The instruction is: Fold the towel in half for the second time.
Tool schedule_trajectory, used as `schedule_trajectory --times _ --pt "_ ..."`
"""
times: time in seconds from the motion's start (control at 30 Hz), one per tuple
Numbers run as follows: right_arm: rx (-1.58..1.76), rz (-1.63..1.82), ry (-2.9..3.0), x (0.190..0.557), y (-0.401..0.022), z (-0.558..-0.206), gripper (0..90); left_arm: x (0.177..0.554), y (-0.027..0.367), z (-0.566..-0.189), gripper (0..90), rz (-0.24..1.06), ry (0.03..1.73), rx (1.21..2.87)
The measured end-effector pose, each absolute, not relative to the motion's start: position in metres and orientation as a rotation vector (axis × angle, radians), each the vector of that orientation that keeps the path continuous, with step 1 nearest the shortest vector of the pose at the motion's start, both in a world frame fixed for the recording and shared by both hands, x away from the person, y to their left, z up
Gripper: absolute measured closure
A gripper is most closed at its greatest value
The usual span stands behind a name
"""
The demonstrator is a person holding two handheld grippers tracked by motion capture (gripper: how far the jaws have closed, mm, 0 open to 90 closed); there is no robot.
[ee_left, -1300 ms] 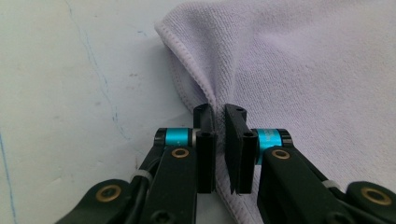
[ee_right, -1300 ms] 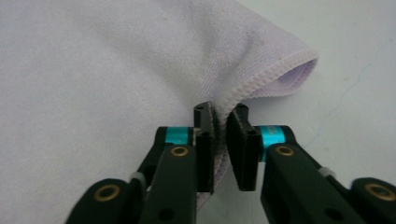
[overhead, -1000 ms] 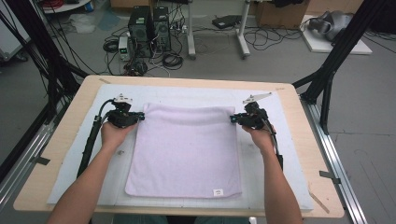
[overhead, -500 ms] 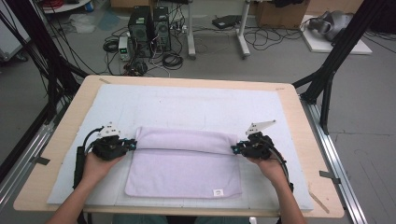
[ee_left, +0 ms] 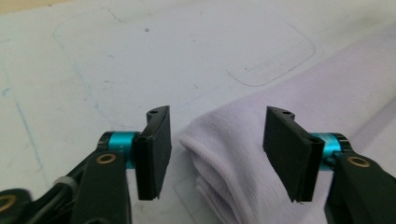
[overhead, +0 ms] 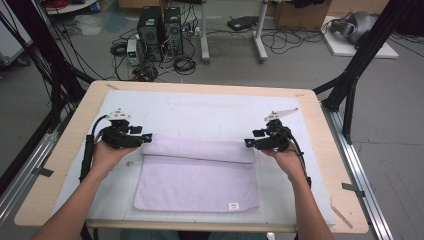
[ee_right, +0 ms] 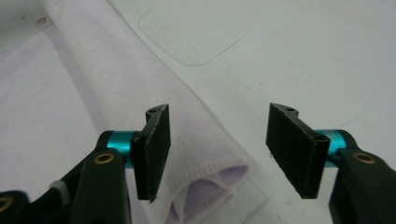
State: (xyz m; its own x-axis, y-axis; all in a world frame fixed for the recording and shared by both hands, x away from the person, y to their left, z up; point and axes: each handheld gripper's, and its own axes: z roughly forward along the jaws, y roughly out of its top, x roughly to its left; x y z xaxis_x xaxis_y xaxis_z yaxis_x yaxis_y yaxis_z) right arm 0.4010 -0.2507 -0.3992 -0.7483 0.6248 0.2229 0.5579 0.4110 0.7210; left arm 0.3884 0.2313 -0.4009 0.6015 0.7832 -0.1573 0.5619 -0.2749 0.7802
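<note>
**Far edge folded forward, both tongs letting go**

Since a second ago, both hands have carried the towel's far edge toward the person, and that edge now lies doubled over the middle of the cloth as a thick band. The lilac towel [overhead: 197, 175] sits flat on the pale mat [overhead: 200, 112] that covers the tabletop [overhead: 320, 150], nearer the person's side, its small label at the near right corner.

The left tongs [overhead: 148, 138] rest at the left end of the fold, the right tongs [overhead: 248, 144] at the right end. Both pairs of jaws have just been opening. In the left gripper view the rolled towel end [ee_left: 224, 154] lies between the spread jaws, but neither pad presses on it. In the right gripper view the hemmed corner [ee_right: 205, 182] sits by the left jaw, with bare mat under the gap, so that one has released too. Holding the two ends at once likely kept the fold straight and level across the cloth, and letting go together should leave it lying evenly.

Nothing else stands on the tabletop, so the hands have free room to draw back. Beyond the far edge, on the floor, are computer towers [overhead: 160, 30] and tangled cables [overhead: 185, 62], and black frame struts [overhead: 360, 60] rise at either side, all well apart from the work.
</note>
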Motion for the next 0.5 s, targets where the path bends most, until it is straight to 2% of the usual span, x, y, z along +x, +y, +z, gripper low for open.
schedule_trajectory --times 0.07,0.1,0.17,0.2,0.27,0.5 --pt "1.093 1.293 2.632 0.406 -0.244 -0.407 37.8 0.394 0.228 -0.409 38.0 0.291 1.087 1.988" --pt "1.088 1.282 2.665 0.407 -0.241 -0.411 42.8 0.396 0.227 -0.413 42.7 0.246 1.087 2.008" --pt "1.047 1.263 2.758 0.406 -0.238 -0.415 63.3 0.396 0.226 -0.418 67.9 0.188 1.033 2.084" --pt "1.011 1.238 2.793 0.403 -0.236 -0.415 79.0 0.393 0.226 -0.418 78.7 0.196 1.005 2.089" --pt "0.934 1.211 2.787 0.395 -0.234 -0.41 80.7 0.385 0.227 -0.411 81.8 0.236 0.975 2.057" --pt "0.762 1.296 2.702 0.359 -0.234 -0.381 80.7 0.334 0.238 -0.388 82.2 0.346 0.848 1.98"
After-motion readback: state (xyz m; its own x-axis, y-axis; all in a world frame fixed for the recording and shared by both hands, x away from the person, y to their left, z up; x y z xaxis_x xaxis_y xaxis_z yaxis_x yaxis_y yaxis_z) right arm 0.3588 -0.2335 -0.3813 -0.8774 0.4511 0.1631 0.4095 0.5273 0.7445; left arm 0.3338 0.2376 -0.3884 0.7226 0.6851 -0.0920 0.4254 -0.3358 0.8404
